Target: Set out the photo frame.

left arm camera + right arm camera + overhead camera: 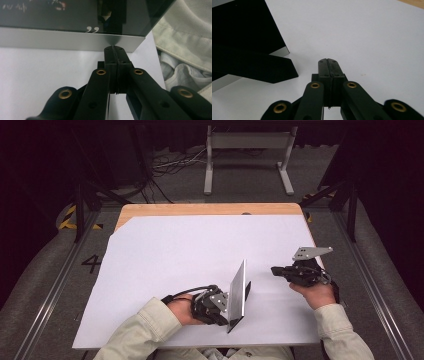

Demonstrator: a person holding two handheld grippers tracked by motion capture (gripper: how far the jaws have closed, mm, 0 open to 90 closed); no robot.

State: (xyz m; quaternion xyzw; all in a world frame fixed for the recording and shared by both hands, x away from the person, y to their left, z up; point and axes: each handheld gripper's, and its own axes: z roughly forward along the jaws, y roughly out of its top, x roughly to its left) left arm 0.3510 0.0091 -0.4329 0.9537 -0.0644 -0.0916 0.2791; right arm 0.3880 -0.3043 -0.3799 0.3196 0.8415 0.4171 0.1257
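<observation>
Flat silver-framed panel with a dark glossy face point(239, 292), standing tilted on its lower edge on the white-covered wooden table point(165, 265), directly in front of the left tongs point(223, 306) and well apart to the left of the right tongs point(276, 270). In the high view the panel is seen nearly edge-on, so its face cannot be made out, and it hides the tips of the left tongs; the black prop point(247, 291) behind it is largely covered. In the left gripper view the left tongs point(114, 48) are closed, jaws pressed together with nothing between them, tips at or against the panel's point(70, 39) silver lower border; whether they touch it cannot be told. The panel's top is cut off there; its dark face carries a white mark like a pair of commas and blurred, unreadable reflections. In the right gripper view the right tongs point(327, 60) are closed and empty above the bare sheet, with the panel's black back and prop point(249, 53) cut off at the left.
</observation>
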